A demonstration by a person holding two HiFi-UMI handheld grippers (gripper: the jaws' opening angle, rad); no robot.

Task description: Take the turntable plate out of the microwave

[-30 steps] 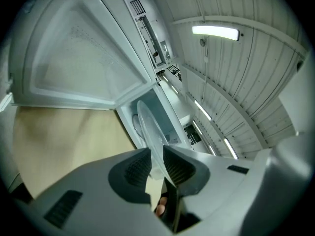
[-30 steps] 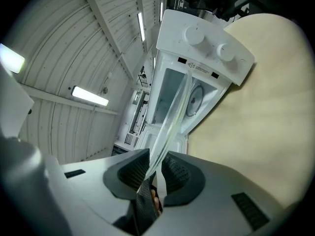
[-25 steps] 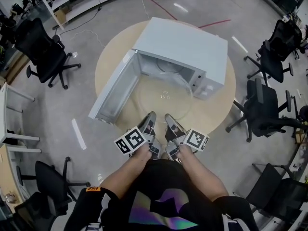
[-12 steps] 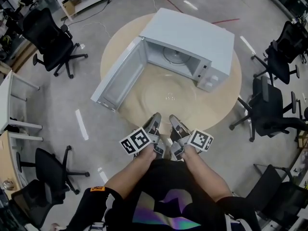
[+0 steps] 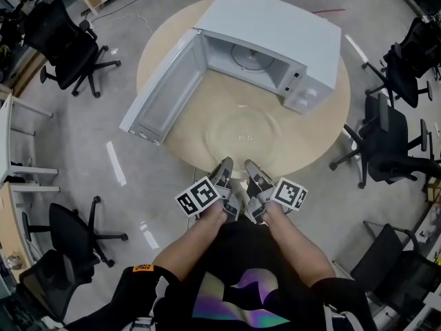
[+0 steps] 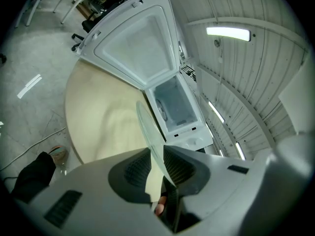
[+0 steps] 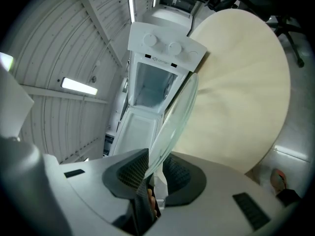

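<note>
The turntable plate (image 5: 242, 135), a clear glass disc, is outside the microwave (image 5: 275, 36), over the round tabletop (image 5: 313, 140) in front of the open cavity. It lies roughly flat. Being round, it has no long axis; its near rim faces the person and its far rim faces the oven mouth. Whether it rests on the tabletop or hangs just above it cannot be told.

The left claw (image 5: 224, 176) and the right claw (image 5: 252, 176) sit side by side at the near rim. In the left gripper view the left claw (image 6: 156, 165) is closed down to the thickness of the glass, its ribbed pads pinching the plate (image 6: 150, 132), which shows edge-on and runs away towards the microwave (image 6: 174, 104). The right gripper view shows the same: the right claw (image 7: 153, 173) nips the rim of the plate (image 7: 177, 114).

The microwave door (image 5: 164, 92) stands swung wide open to the left.
</note>
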